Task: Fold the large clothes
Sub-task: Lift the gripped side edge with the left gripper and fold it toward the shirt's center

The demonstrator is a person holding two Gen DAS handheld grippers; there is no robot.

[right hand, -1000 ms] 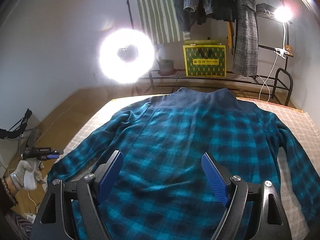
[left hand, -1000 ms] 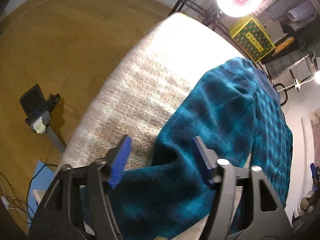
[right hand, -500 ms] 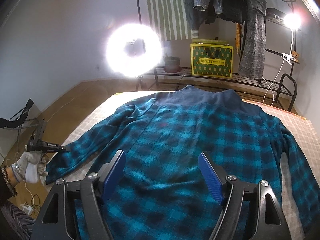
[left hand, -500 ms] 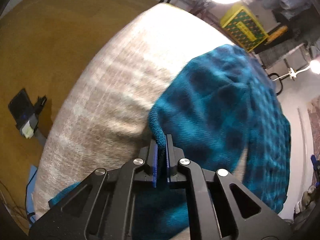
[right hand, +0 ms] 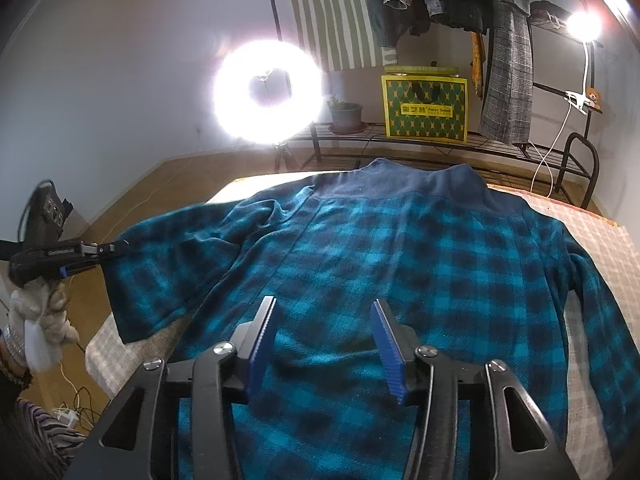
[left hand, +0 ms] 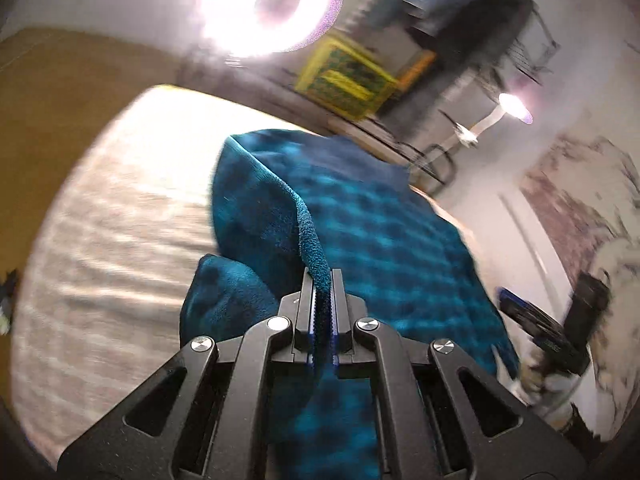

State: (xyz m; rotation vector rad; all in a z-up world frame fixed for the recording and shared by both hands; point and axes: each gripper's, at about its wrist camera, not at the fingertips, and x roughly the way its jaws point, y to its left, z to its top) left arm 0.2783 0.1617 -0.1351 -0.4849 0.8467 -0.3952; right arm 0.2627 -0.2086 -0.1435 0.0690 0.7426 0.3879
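Across the counter (right hand: 600,248) the plaid shirt (right hand: 400,264) lay spread, unfolded. Left tool (left hand: 323,280) was clamped on the lifted sleeve (right hand: 160,256). Right tool (right hand: 322,340), jaws closing, gripped nothing yet above the back; every fold remained.

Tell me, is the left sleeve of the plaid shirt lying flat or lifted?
Lifted. The left gripper is shut on the sleeve cuff, which hangs raised off the bed cover.
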